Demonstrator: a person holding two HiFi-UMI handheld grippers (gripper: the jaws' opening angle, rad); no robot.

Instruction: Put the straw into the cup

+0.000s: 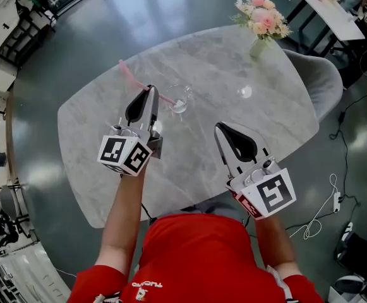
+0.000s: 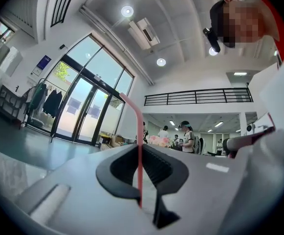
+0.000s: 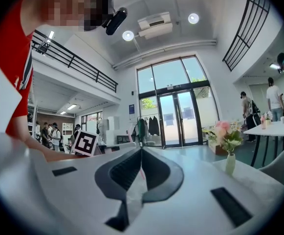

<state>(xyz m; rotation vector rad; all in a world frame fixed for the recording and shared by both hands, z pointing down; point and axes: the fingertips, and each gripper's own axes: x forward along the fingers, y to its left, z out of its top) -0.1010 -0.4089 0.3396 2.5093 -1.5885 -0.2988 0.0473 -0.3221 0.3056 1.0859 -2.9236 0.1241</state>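
Gripping straw [image 1: 132,77] in left tool [image 1: 151,90], clear cup [image 1: 180,99] barely discernible

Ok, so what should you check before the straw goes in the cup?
1. Grip on the straw: ok, the left claw is shut on it.
2. The cup upright on the table: cannot tell, the clear glass is hard to read.
3. Straw end lined up with the cup: cannot tell; the head view shows it ending at the cup's left edge.
4. The right claw out of the way: ok, shut and apart from the cup.
5. The flower vase clear: ok, at the far table edge.
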